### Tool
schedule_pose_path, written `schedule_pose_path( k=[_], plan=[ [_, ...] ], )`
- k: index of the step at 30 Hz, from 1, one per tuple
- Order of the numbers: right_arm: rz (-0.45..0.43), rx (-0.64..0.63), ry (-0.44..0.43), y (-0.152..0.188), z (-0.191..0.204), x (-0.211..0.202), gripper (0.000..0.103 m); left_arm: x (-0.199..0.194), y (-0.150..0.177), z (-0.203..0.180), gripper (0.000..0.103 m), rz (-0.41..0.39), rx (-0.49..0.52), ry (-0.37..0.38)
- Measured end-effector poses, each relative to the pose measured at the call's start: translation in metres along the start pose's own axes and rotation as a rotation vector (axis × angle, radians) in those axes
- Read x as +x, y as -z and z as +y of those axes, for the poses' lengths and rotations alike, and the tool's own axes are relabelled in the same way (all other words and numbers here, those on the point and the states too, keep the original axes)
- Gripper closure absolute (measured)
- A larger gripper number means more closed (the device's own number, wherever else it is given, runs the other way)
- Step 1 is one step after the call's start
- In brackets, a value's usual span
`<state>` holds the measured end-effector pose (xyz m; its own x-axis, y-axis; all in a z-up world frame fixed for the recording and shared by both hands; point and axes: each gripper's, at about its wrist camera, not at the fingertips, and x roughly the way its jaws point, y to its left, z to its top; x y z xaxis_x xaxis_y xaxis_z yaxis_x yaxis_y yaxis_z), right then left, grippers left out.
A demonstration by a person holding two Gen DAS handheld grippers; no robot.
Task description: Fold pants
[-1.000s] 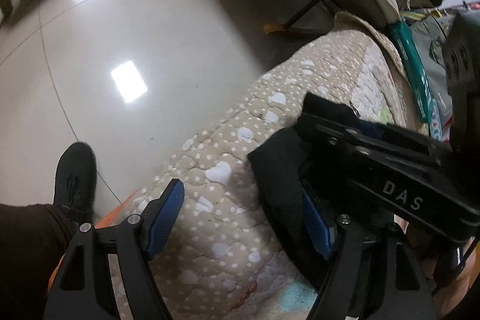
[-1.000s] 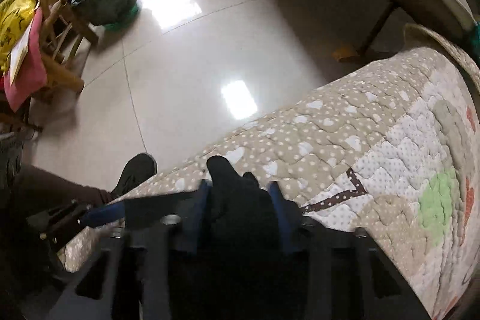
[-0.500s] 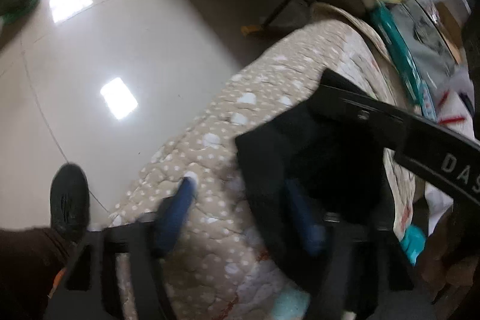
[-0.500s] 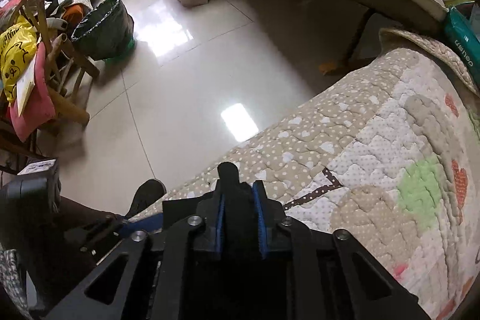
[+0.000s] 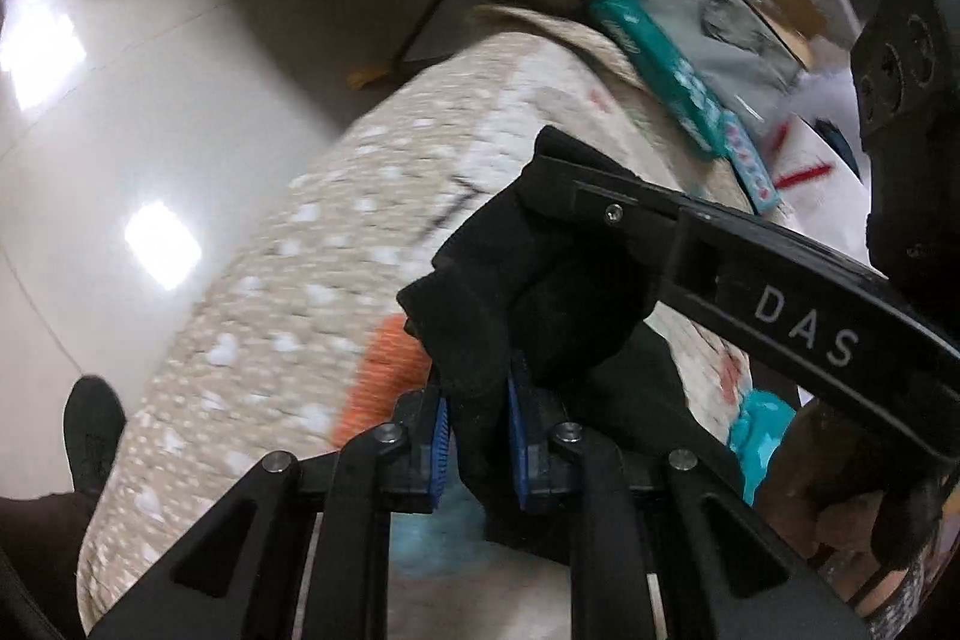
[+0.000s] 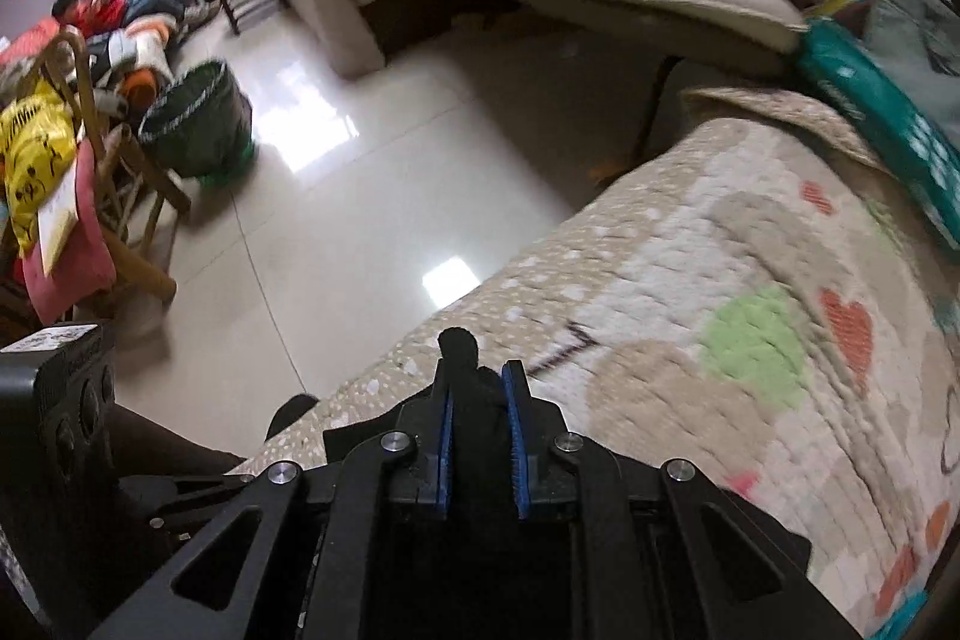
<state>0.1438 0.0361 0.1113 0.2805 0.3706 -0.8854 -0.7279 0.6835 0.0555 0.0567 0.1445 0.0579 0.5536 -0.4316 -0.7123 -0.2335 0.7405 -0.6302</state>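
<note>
On quilted bed: black pants [image 5: 540, 292] bunched above the heart-print quilt [image 5: 312, 292], pinched by both tools.
Container: dark mesh bin [image 6: 195, 124] on the tile floor [image 6: 360, 220], beside a wooden chair [image 6: 120, 196]; contents cannot tell.
Chair load: yellow bag [image 6: 33, 160] and pink cloth [image 6: 72, 256] piled on it.
Left gripper [image 5: 477, 436]: blue pads [image 5: 441, 451] nearly together, clamped on a fold of the pants; cloth rises out between them.
Right gripper [image 6: 478, 436]: blue pads [image 6: 445, 445] close together, pinching pants fabric; a small tuft pokes up past the tips.
Right gripper in left view: black bar marked DAS [image 5: 804, 328] crosses over the pants, touching the upper bunch.
Pants position: at near edge of quilt, between the two tools.
Foot: black shoe [image 5: 90, 430] on floor just beside the bed edge.
</note>
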Motion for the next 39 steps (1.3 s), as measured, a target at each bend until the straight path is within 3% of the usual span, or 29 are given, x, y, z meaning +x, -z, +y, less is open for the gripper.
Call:
schedule_pose_path(
  k=[4,9,14,15,16,17,19,22,24,25,28,29,32,34,38,39],
  plan=[
    [-0.032,0.079,0.032,0.036,-0.040,-0.032,0.087,0.016,0.015,-0.039,0.087,0.055,0.034,0.036],
    [-0.042,0.211,0.067,0.097,-0.097,-0.056,0.087,0.051,0.047,-0.093,0.087,0.118,0.176,0.019],
    [0.031,0.361,0.141,0.175,-0.151,-0.058,0.083,0.080,0.091,-0.129,0.077,0.231,0.312,0.023],
    [0.052,0.376,0.160,0.183,-0.158,-0.057,0.080,0.080,0.100,-0.132,0.073,0.256,0.339,0.039],
    [0.083,0.398,0.222,0.199,-0.168,-0.058,0.069,0.078,0.105,-0.133,0.070,0.267,0.354,0.045],
    [0.091,0.410,0.264,0.206,-0.173,-0.060,0.052,0.072,0.112,-0.132,0.065,0.280,0.381,0.057],
    [0.082,0.453,0.353,0.218,-0.186,-0.075,0.036,0.061,0.116,-0.128,0.061,0.282,0.407,0.068],
    [-0.010,0.562,0.443,0.219,-0.194,-0.104,0.036,0.044,0.109,-0.114,0.060,0.250,0.402,0.049],
    [-0.116,0.605,0.399,0.215,-0.191,-0.121,0.036,0.039,0.102,-0.108,0.059,0.222,0.364,0.028],
    [-0.189,0.626,0.323,0.210,-0.185,-0.129,0.036,0.037,0.095,-0.101,0.059,0.205,0.333,0.013],
    [-0.281,0.618,0.114,0.203,-0.163,-0.131,0.036,0.035,0.079,-0.083,0.058,0.161,0.255,-0.046],
    [-0.276,0.609,0.025,0.200,-0.153,-0.122,0.036,0.035,0.076,-0.079,0.058,0.152,0.245,-0.059],
    [-0.191,0.612,-0.069,0.199,-0.135,-0.090,0.036,0.035,0.072,-0.071,0.058,0.140,0.221,-0.082],
    [-0.088,0.638,-0.040,0.206,-0.133,-0.070,0.036,0.039,0.072,-0.070,0.058,0.149,0.217,-0.086],
    [0.112,0.720,0.172,0.237,-0.153,-0.053,0.037,0.044,0.073,-0.070,0.058,0.159,0.245,-0.073],
    [0.126,0.758,0.166,0.245,-0.160,-0.054,0.037,0.048,0.072,-0.071,0.058,0.165,0.252,-0.068]
  ],
)
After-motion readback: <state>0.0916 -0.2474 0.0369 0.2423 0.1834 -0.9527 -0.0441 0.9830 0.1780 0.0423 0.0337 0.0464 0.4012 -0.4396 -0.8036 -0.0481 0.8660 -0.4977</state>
